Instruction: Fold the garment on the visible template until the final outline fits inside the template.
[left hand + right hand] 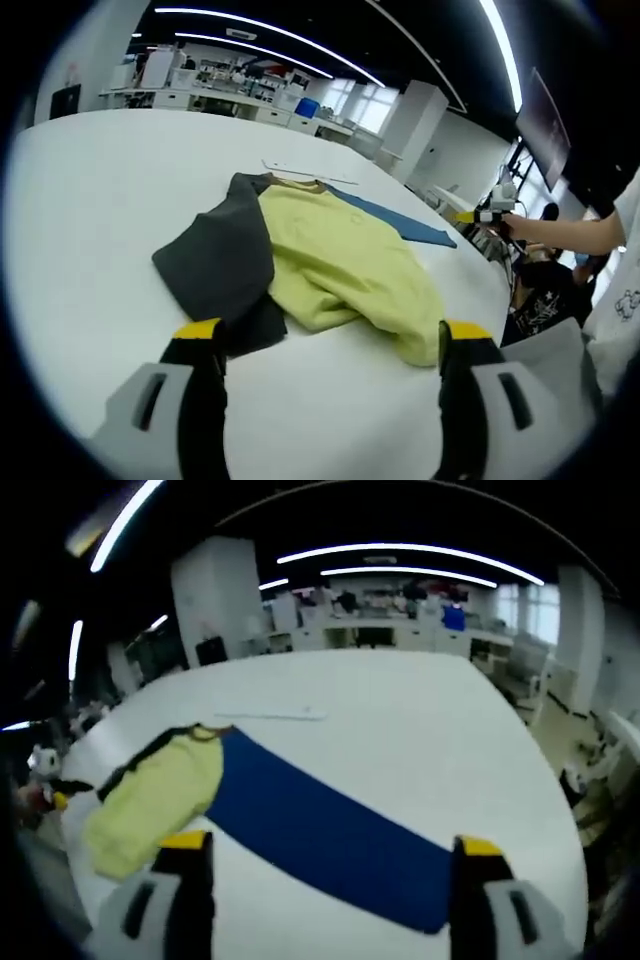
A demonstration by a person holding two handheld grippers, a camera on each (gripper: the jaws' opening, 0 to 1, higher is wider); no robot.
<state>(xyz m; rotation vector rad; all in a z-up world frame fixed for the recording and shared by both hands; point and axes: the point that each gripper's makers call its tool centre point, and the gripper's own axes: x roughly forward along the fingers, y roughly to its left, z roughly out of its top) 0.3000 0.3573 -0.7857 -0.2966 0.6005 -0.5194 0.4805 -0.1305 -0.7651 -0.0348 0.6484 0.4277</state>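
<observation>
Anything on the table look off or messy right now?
Yes. The garment lies rumpled and askew, its dark sleeve splayed to one side, and it only partly overlaps the blue template. Both tools hover open, holding nothing.

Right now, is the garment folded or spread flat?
Partly folded: the yellow-green shirt lies bunched and creased, one dark grey sleeve thrown out; beside it the blue template lies flat.

Left gripper view: low and close, facing the garment (310, 260) on the white table (100, 200). Right gripper view: opposite side, farther back, sharing garment and blue template (320, 830).
</observation>
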